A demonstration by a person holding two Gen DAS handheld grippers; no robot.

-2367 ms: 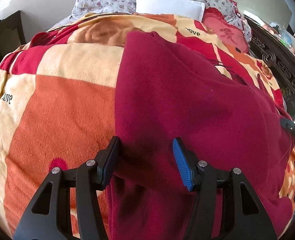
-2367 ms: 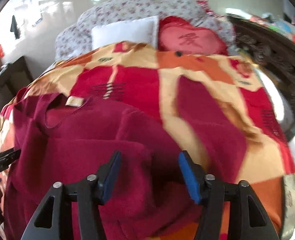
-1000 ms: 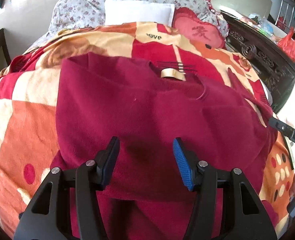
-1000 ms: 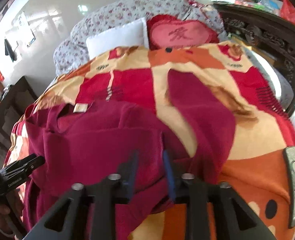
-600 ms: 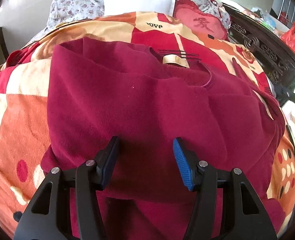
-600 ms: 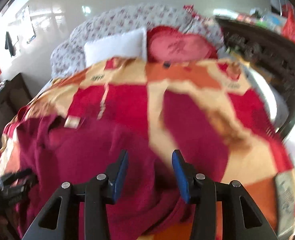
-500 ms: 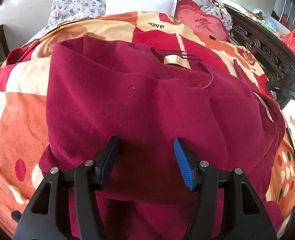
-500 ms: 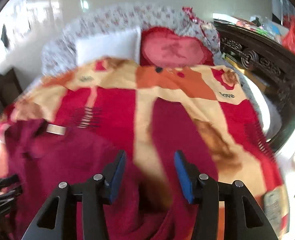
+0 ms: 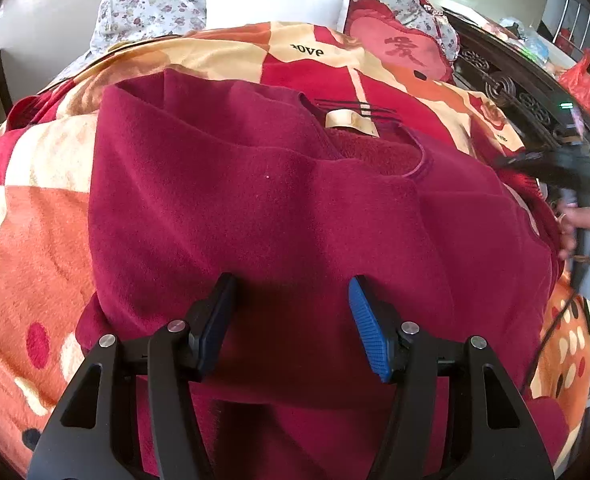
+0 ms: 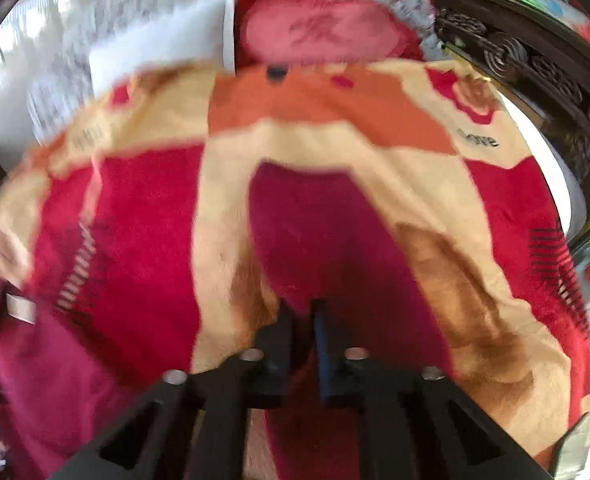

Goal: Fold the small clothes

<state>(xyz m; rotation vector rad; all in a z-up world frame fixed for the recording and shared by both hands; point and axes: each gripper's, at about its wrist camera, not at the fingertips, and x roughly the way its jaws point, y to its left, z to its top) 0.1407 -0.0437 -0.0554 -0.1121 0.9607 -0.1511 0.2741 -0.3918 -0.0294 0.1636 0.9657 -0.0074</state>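
Left wrist view: we are seeing one maroon sweater (image 9: 295, 216) lying on one blanket (image 9: 35, 240), directly ahead of our spread left tongs (image 9: 291, 320). Our right tongs (image 10: 303, 320), apart half a second ago, are now pinching its sleeve (image 10: 319, 232), having just closed.

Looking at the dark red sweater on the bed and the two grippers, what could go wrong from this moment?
1. The right gripper has just closed on the sweater's sleeve, which lies on a plush blanket. The view is blurred, so it may have pinched blanket pile too and could drag it.
2. The left gripper is open over the dark red sweater, pinning nothing. Pulling the sleeve across may shift the whole body and skew the fold.
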